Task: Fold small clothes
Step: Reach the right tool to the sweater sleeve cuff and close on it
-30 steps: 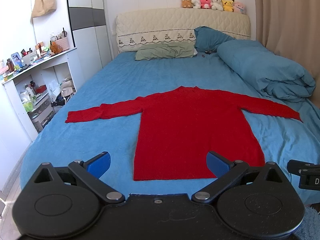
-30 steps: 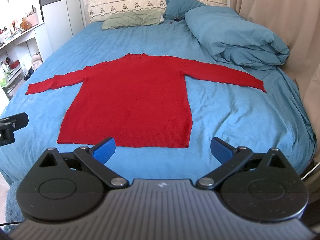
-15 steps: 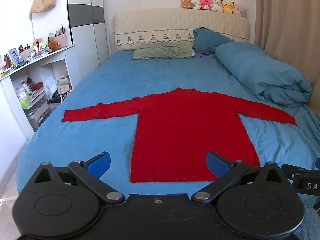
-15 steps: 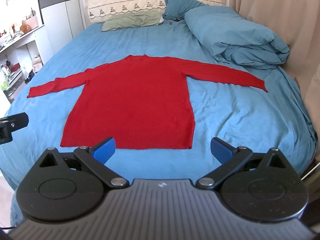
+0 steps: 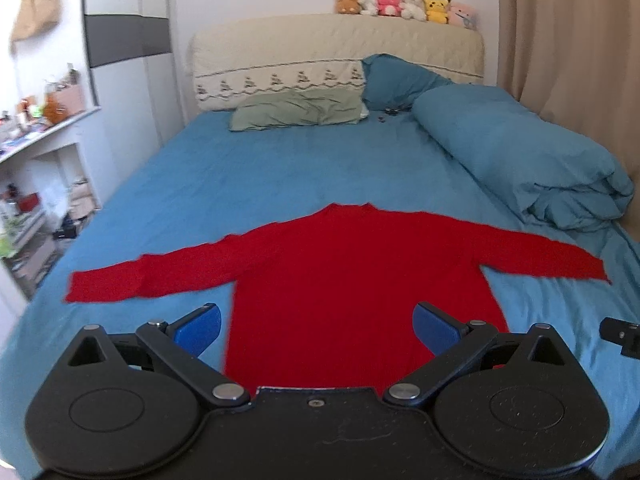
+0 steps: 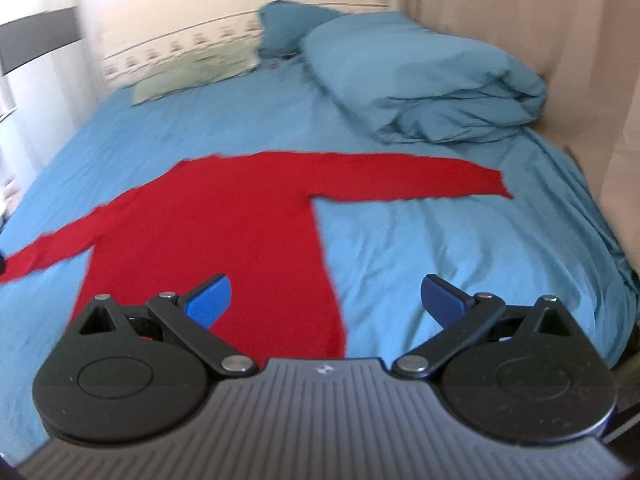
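A red long-sleeved sweater point(image 5: 352, 280) lies flat on the blue bed sheet point(image 5: 280, 176), both sleeves spread out sideways; it also shows in the right wrist view point(image 6: 224, 224). My left gripper point(image 5: 318, 326) is open and empty, above the sweater's lower hem. My right gripper point(image 6: 326, 298) is open and empty, above the hem's right corner, its left fingertip point(image 6: 210, 298) over red cloth and its right fingertip point(image 6: 442, 298) over bare sheet. The hem itself is hidden behind both gripper bodies.
A folded blue duvet point(image 5: 516, 160) lies at the back right, with a green pillow point(image 5: 300, 110) and a blue pillow point(image 5: 400, 82) at the headboard. White shelves point(image 5: 36, 184) stand left of the bed, a beige curtain point(image 6: 540, 20) right.
Both grippers have moved forward over the bed toward the sweater, so its hem has slipped behind them. The right gripper has also swung toward the right sleeve. Both stay open.
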Demonstrator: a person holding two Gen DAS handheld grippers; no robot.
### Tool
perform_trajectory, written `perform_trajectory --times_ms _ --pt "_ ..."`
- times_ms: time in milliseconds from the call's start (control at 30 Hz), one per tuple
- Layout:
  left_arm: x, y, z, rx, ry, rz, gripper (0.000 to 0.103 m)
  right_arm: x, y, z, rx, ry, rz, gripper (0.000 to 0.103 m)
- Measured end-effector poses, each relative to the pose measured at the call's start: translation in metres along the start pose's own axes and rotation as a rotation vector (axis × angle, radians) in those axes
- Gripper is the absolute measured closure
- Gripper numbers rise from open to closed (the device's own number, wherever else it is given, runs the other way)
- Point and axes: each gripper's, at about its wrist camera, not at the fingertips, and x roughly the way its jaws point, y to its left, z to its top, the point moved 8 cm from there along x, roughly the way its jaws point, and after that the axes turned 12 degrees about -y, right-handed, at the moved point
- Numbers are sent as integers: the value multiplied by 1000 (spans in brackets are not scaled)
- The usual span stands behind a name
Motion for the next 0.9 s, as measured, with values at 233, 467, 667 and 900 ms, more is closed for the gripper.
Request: perform_trajectory --times_ms 233,467,667,900 --pt "88 -31 31 30 23 -47 0 97 -44 36 135 -38 -120 0" --pt "156 -72 76 94 61 -56 0 167 -97 77 308 -30 -206 0" --pt "220 -115 91 119 114 -80 0 234 -161 87 433 8 -282 0" --pt "300 -168 61 158 198 -118 0 308 -232 59 478 31 -358 0"
